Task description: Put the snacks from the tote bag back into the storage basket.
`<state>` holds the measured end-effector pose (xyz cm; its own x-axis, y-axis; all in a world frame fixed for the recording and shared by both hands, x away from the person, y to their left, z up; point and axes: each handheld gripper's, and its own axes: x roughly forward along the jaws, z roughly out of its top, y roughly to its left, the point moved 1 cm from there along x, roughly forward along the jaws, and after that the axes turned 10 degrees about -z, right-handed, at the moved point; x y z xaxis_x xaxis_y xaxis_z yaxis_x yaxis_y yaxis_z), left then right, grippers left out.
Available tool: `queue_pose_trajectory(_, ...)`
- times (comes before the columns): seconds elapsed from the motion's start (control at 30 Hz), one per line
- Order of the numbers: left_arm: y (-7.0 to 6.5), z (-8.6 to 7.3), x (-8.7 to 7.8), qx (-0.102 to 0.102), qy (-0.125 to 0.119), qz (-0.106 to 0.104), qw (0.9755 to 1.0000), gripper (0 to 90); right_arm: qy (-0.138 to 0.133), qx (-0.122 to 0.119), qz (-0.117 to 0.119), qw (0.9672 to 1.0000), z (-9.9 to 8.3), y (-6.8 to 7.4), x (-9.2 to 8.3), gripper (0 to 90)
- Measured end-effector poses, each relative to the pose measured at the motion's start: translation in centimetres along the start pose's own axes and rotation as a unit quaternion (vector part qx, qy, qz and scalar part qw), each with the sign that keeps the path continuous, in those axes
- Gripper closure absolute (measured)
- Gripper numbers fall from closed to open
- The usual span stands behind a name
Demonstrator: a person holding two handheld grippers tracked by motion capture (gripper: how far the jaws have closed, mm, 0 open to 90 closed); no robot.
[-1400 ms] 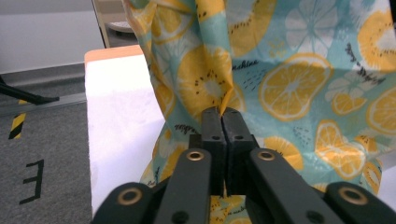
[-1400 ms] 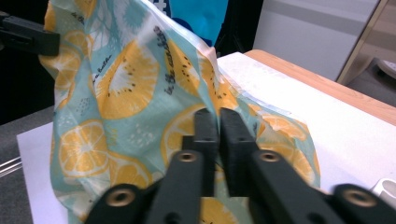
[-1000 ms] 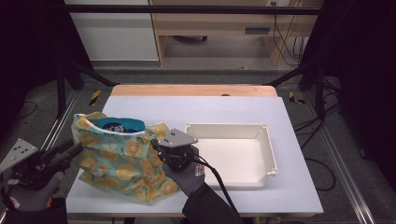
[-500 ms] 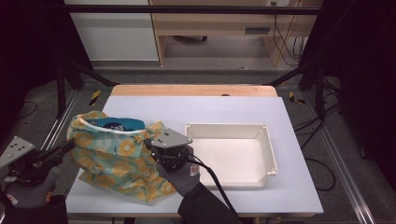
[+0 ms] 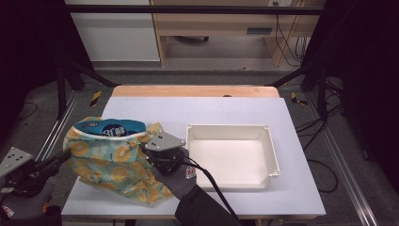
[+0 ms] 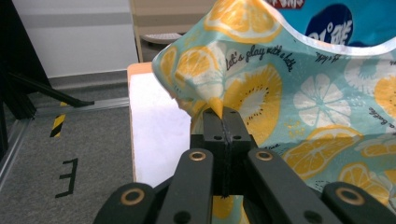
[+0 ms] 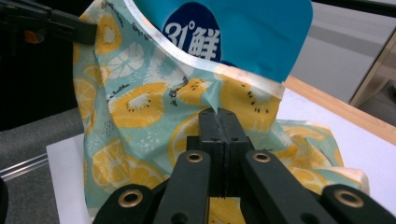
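Left gripper (image 6: 223,122) pinches bag (image 6: 299,98) at table (image 6: 154,135) edge

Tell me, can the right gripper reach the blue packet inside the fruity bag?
Probably not yet. The right gripper is pinched shut on the bag cloth, and though the blue packet pokes out just above, it must let go first.

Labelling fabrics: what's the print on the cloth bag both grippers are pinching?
Teal cloth bag with yellow and white citrus slices; clearest in the left gripper view.

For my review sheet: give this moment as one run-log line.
left hand-held gripper: just closed, shut on fruit-print cloth bag | right hand-held gripper: shut on bag | blue packet: inside bag | white tray: empty
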<state>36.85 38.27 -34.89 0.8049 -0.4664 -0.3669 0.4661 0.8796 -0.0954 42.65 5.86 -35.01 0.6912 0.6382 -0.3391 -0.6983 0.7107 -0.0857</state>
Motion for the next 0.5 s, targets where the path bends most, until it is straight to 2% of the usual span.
queue_pose_trajectory(0.33,-0.8,-1.1,0.4,0.006,0.014,-0.019,0.9997,90.0,0.008,0.013,0.01,0.9998,-2.1,-0.4,-1.2,90.0)
queue_pose_trajectory(0.5,-0.8,-1.9,0.8,0.003,0.024,-0.023,0.9994,90.0,0.014,0.019,0.012,0.9997,-2.9,-0.2,-1.0,90.0)
